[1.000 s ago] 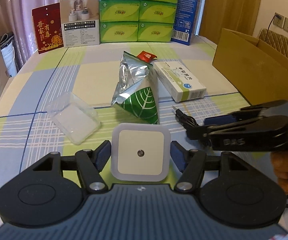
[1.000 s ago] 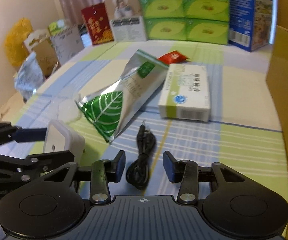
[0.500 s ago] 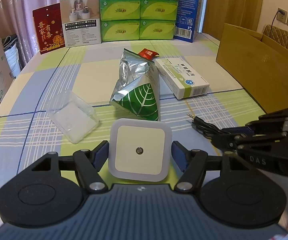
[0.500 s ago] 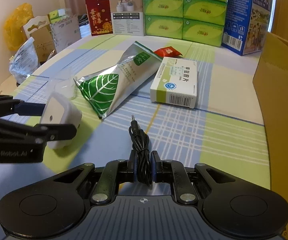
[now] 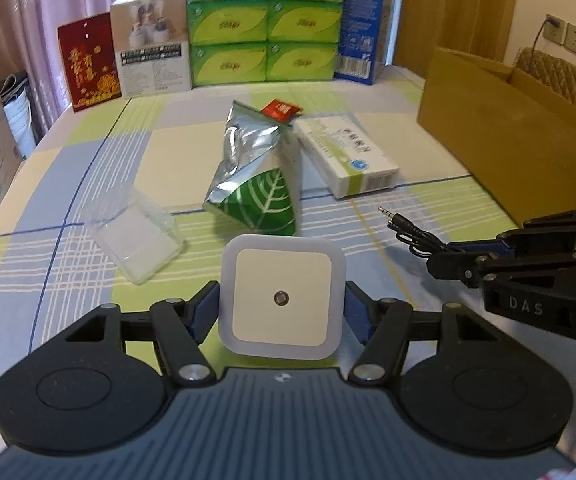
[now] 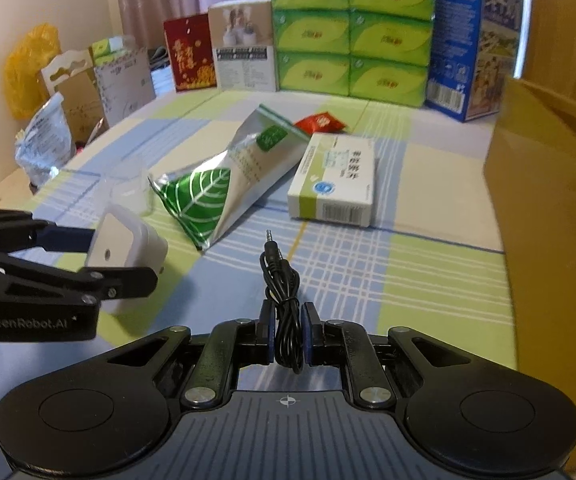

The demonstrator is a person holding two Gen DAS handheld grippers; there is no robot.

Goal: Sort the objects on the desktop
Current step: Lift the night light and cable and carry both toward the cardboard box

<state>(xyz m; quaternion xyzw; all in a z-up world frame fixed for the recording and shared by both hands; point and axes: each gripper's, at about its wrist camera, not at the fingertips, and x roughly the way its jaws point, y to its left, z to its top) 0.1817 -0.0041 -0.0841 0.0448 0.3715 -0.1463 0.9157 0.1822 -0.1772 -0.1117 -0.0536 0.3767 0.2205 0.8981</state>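
My left gripper (image 5: 282, 314) is shut on a white square night light (image 5: 284, 276), gripping it by its two sides just above the checked tablecloth. In the right wrist view the same night light (image 6: 128, 246) sits in the left gripper (image 6: 122, 260) at the left edge. My right gripper (image 6: 288, 336) is shut on a coiled black audio cable (image 6: 282, 280), whose jack plug points forward. From the left wrist view, the right gripper (image 5: 442, 258) enters at the right with the cable (image 5: 408, 232) sticking out to its left.
On the cloth lie a silver foil bag with a green leaf (image 5: 256, 188), a white medicine box (image 5: 348, 156), a red sachet (image 5: 282, 110) and a clear plastic tub (image 5: 132, 236). An open cardboard box (image 5: 508, 140) stands at the right. Tissue packs (image 5: 264, 24) line the back.
My right gripper went from open around the cable to shut on it, then lifted it and drew back to the right. The left gripper kept hold of the night light.
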